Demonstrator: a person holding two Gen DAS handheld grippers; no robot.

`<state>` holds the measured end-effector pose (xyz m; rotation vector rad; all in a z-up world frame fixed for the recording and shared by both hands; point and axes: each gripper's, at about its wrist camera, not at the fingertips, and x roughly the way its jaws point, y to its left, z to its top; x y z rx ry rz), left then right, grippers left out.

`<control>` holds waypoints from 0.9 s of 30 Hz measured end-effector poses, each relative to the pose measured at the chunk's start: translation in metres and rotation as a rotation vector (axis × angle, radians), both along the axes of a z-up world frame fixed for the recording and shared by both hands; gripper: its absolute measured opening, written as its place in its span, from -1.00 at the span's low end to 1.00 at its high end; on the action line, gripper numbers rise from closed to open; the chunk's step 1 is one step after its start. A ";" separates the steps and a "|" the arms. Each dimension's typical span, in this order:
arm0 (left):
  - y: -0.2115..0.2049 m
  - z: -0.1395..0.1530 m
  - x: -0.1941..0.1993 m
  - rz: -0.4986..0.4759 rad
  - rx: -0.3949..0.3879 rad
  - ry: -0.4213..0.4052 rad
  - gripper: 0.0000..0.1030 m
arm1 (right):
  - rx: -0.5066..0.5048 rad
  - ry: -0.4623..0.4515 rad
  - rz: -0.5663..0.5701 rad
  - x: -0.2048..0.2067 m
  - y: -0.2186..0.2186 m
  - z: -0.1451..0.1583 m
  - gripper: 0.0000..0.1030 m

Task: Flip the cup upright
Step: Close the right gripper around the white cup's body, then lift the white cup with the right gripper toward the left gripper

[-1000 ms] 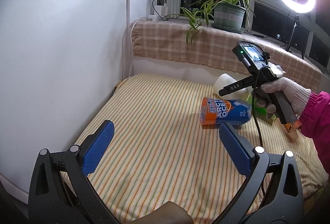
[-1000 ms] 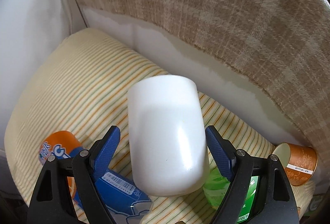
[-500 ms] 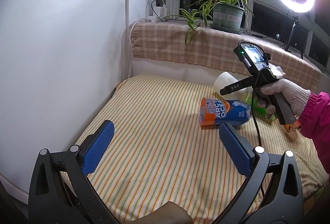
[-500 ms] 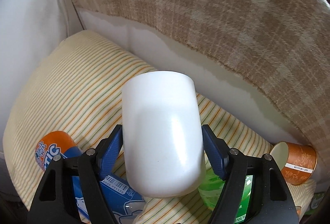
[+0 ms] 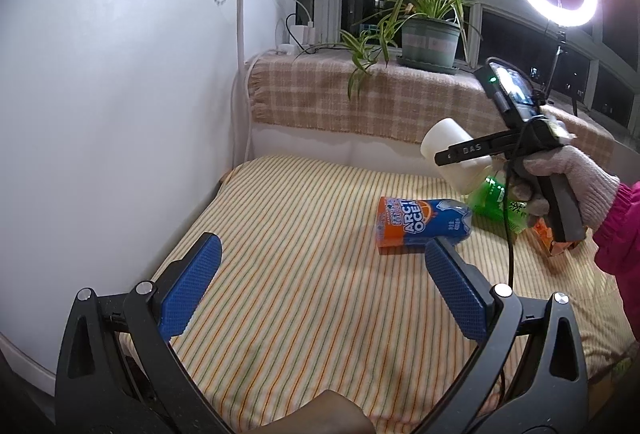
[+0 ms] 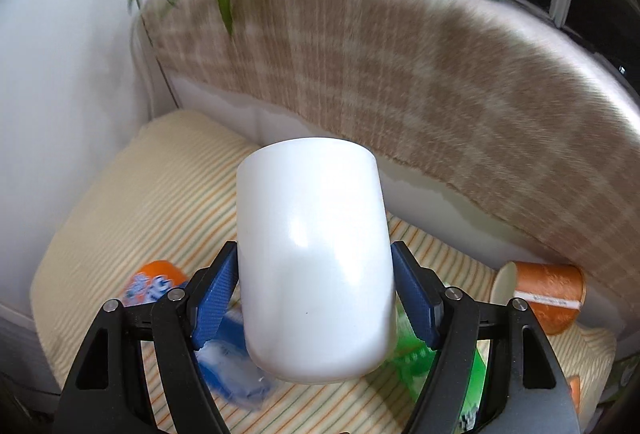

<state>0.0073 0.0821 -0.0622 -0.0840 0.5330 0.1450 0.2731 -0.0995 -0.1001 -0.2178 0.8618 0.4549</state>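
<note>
A plain white cup (image 6: 314,266) fills the middle of the right wrist view, its rim pointing away from the camera. My right gripper (image 6: 314,294) is shut on the white cup, a blue pad pressed on each side. In the left wrist view the cup (image 5: 454,158) hangs tilted above the striped cushion (image 5: 300,254), held by the right gripper (image 5: 460,156). My left gripper (image 5: 320,288) is open and empty, low over the cushion's near part.
A blue and orange bottle (image 5: 422,222) lies on the cushion, a green bottle (image 5: 494,198) beside it. An orange paper cup (image 6: 544,294) lies on its side at right. A checked cloth (image 5: 380,106) covers the sill with a potted plant (image 5: 430,42).
The right gripper closed onto the white cup and lifted it off the cushion, tilting it. The left gripper has stayed still.
</note>
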 end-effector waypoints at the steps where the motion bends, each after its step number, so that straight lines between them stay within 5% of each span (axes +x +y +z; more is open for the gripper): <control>1: -0.001 0.001 -0.002 -0.003 -0.002 -0.004 1.00 | 0.018 -0.008 -0.001 -0.007 -0.003 0.006 0.45; 9: -0.009 0.008 -0.010 -0.030 -0.013 -0.018 1.00 | 0.170 -0.052 -0.008 -0.074 -0.033 0.040 0.45; 14: -0.015 0.009 -0.012 -0.057 -0.031 -0.012 1.00 | 0.277 -0.036 -0.054 -0.113 -0.054 0.036 0.45; 27: -0.027 -0.010 0.009 -0.173 -0.161 0.113 1.00 | 0.461 0.137 -0.260 -0.169 -0.100 -0.045 0.45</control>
